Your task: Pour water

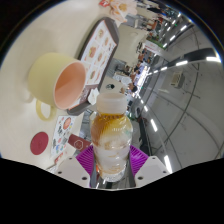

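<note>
Fingers (113,160) clamp a tilted plastic bottle (112,135), its capless mouth beside the yellow mug (58,80).

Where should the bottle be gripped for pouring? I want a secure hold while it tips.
Grip the bottle around its ribbed lower body, one side each, as the tongs do now: the ribs help against slipping, and the neck stays free toward the yellow cup.

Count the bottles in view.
1: the bottle is clamped between the gripper fingers, tilted toward the yellow mug. Others may be hidden behind it.
</note>
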Demonstrator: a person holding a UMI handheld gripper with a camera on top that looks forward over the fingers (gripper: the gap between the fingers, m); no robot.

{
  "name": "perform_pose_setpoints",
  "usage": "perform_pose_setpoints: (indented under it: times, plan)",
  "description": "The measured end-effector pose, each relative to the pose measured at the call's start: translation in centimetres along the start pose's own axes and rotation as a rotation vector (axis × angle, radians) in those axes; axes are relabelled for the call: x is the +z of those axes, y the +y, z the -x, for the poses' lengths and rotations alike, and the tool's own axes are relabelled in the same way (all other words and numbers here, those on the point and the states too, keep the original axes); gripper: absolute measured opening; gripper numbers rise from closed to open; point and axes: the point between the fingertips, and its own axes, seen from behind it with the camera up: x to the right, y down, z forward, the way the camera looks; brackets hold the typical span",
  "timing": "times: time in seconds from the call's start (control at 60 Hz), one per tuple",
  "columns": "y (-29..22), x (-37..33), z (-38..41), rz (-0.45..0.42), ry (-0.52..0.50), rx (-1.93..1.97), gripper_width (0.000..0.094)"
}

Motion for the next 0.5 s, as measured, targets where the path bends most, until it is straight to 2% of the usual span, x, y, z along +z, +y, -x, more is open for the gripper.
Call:
perform_pose_setpoints:
  times: [0.133,0.3,0.5]
  plan:
    - [-1.0,0.7,1.2,-0.022,0.012,-0.111,0.0436]
    - [-1.0,0.6,2.1,-0.028,-0.038,-0.040,0.0435]
    - [0.4,-0.4,1.2,-0.054,-0.175,0.559,0.0437]
